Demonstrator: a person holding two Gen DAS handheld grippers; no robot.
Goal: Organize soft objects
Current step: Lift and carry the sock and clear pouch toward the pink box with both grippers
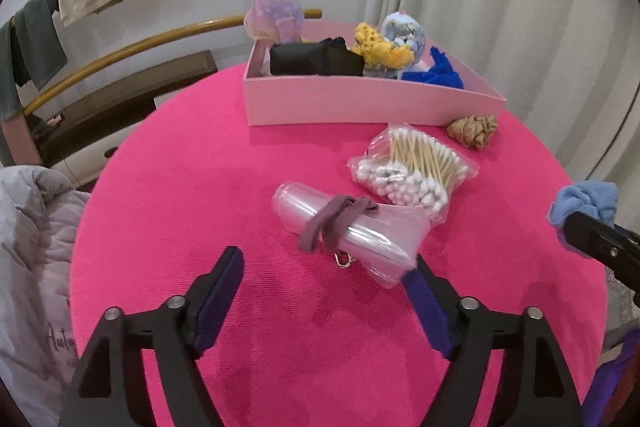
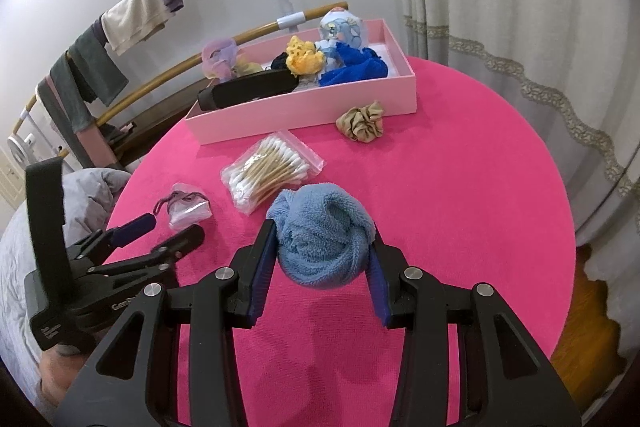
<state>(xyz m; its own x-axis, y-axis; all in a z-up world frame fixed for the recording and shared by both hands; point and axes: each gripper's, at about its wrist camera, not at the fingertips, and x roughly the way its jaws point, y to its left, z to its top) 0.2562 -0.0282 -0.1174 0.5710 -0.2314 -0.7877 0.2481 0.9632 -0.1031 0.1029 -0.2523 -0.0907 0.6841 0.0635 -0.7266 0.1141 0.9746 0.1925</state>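
My right gripper (image 2: 322,255) is shut on a light blue towel bundle (image 2: 322,239) and holds it above the pink round table (image 2: 460,207). The bundle also shows at the right edge of the left wrist view (image 1: 586,201). My left gripper (image 1: 324,267) is open and empty, just short of a clear plastic packet wrapped with a mauve hair tie (image 1: 344,223). A pink box (image 1: 360,99) at the back holds a black pouch (image 1: 316,59), a yellow scrunchie (image 1: 380,47), a blue cloth (image 1: 436,71) and other soft things. A beige scrunchie (image 2: 360,121) lies in front of the box.
A bag of cotton swabs (image 1: 412,171) lies mid-table, between the packet and the box. A wooden rack (image 1: 120,55) with hanging clothes stands behind left. Curtains (image 2: 520,27) hang at the right. Grey bedding (image 1: 28,267) lies left of the table.
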